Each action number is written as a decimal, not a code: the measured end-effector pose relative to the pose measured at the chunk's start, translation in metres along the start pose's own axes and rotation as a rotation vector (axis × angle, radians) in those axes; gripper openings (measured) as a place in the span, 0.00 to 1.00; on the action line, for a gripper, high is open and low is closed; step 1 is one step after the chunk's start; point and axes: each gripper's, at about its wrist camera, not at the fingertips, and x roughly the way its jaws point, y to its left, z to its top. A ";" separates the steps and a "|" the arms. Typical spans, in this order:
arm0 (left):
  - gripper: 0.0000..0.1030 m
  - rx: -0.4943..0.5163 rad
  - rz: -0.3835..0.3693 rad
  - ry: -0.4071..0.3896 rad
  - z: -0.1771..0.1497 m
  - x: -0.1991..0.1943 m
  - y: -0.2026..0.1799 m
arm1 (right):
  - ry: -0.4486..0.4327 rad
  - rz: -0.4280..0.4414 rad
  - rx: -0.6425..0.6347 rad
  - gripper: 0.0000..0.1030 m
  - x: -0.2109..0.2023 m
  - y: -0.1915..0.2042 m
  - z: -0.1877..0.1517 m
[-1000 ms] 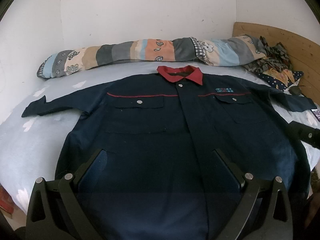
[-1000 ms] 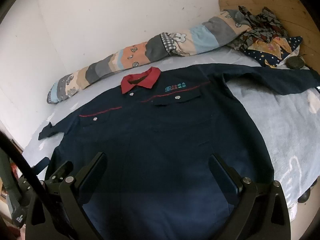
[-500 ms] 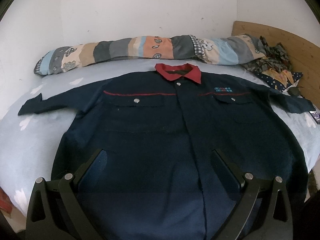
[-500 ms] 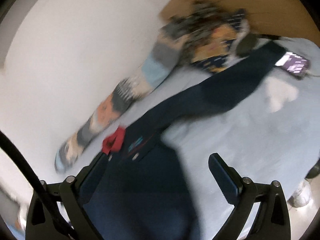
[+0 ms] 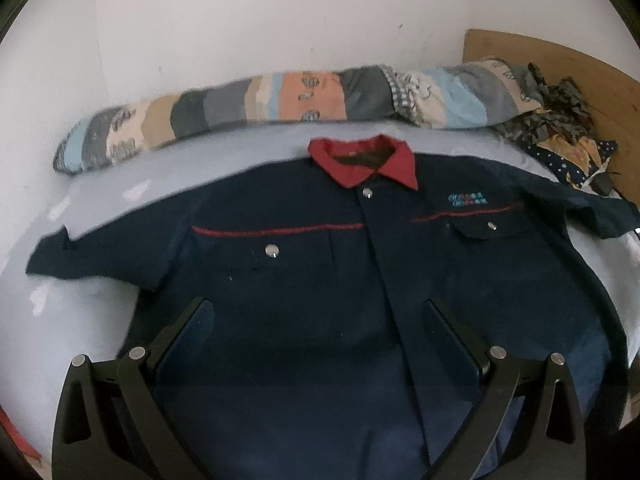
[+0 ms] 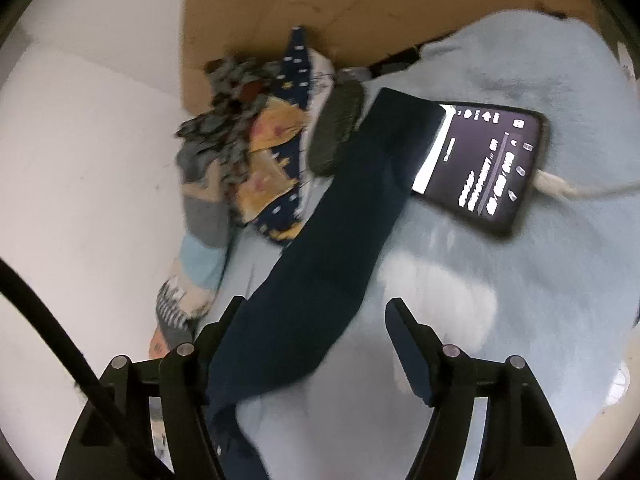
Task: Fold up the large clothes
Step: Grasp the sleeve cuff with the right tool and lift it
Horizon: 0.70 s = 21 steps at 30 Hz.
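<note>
Left wrist view faces the jacket [image 5: 320, 264] front from its hem; right wrist view sits close above its sleeve [image 6: 320, 248] (the jacket is shared).

Teal chest lettering on the jacket [image 5: 304, 276] and the phone [image 6: 486, 160] screen's text are too blurred to read.

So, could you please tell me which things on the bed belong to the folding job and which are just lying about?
Part of the job:
- navy work jacket, spread flat
- its sleeve, between the open right gripper fingers
- left gripper, open over the jacket

Lying about:
- patchwork bolster
- phone, screen lit
- crumpled patterned fabric
- dark brush-like object
- wooden headboard
</note>
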 end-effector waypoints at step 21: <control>1.00 -0.043 -0.012 0.030 -0.001 0.003 0.011 | -0.148 -0.070 -0.256 0.03 0.041 0.091 0.043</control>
